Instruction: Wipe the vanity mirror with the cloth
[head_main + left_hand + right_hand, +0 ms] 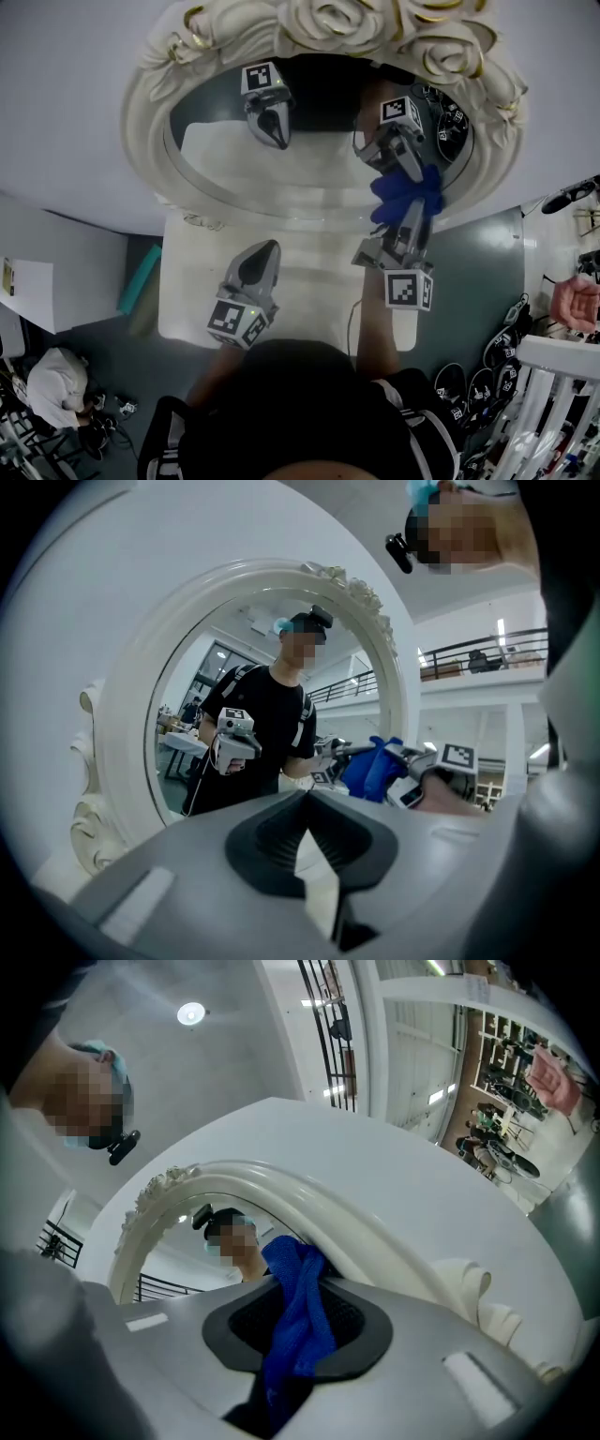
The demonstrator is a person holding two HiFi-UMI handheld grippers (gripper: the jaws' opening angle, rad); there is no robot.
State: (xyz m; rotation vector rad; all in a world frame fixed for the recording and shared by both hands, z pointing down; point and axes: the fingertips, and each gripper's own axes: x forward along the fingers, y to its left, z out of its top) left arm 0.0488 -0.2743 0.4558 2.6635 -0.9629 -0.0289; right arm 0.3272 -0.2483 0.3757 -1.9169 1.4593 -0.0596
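The oval vanity mirror (309, 159) in an ornate cream frame (142, 131) with moulded roses stands on a white table (300, 291). My right gripper (410, 211) is shut on a blue cloth (405, 190), which presses on the glass at the mirror's lower right, near the rim. In the right gripper view the cloth (298, 1316) hangs bunched between the jaws, just below the frame (309, 1204). My left gripper (264, 248) hovers over the table in front of the mirror, shut and holding nothing. The left gripper view faces the frame (122, 714) and shows the cloth (370, 769) at the right.
A teal object (141, 278) lies on the dark floor left of the table. Someone's hand (574, 302) and a white rack (553, 394) are at the right edge, with cables near them. Another person (56, 380) crouches at the lower left.
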